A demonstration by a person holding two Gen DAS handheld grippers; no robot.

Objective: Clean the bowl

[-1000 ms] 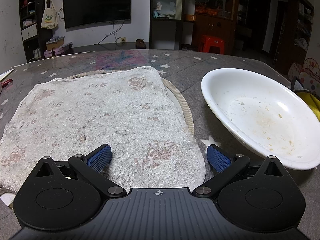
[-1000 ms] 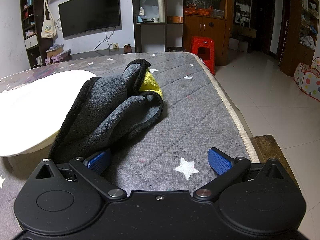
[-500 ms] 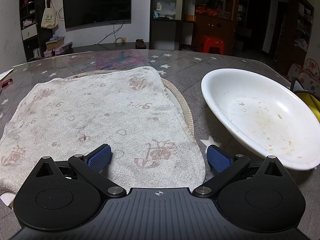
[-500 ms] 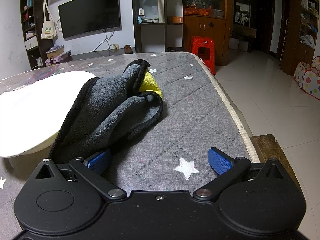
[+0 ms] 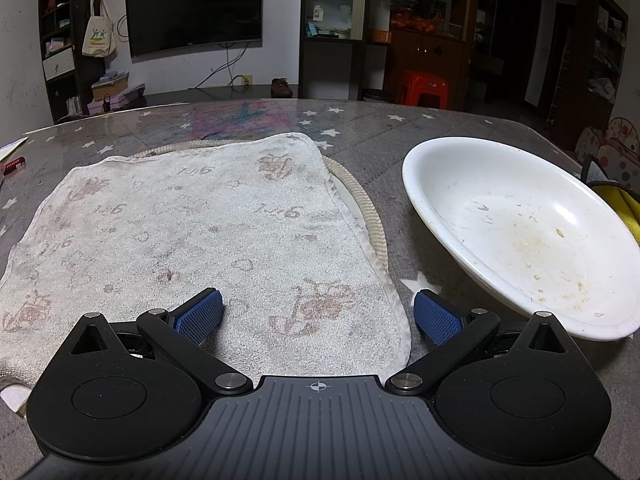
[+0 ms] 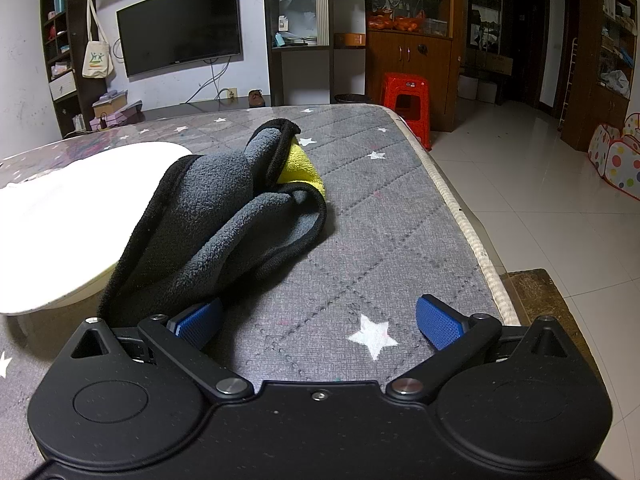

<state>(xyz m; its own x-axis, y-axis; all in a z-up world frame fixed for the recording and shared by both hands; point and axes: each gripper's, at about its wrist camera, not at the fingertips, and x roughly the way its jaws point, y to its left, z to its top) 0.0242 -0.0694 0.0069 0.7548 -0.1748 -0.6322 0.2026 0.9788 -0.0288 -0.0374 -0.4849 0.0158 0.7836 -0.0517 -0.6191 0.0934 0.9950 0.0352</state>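
A wide white bowl (image 5: 520, 232) with dried food specks sits on the table to the right in the left wrist view; its outer rim shows at the left of the right wrist view (image 6: 60, 216). A crumpled grey and yellow cloth (image 6: 224, 216) lies beside the bowl, its left end against the right gripper's left fingertip. My left gripper (image 5: 316, 312) is open and empty over the near edge of a stained white towel (image 5: 192, 232). My right gripper (image 6: 318, 320) is open and empty above the tablecloth.
The table has a grey star-print cover (image 6: 380, 208). Its right edge (image 6: 468, 224) drops to a tiled floor. A round woven mat (image 5: 368, 216) lies under the towel. A red stool (image 6: 406, 100) stands beyond the table.
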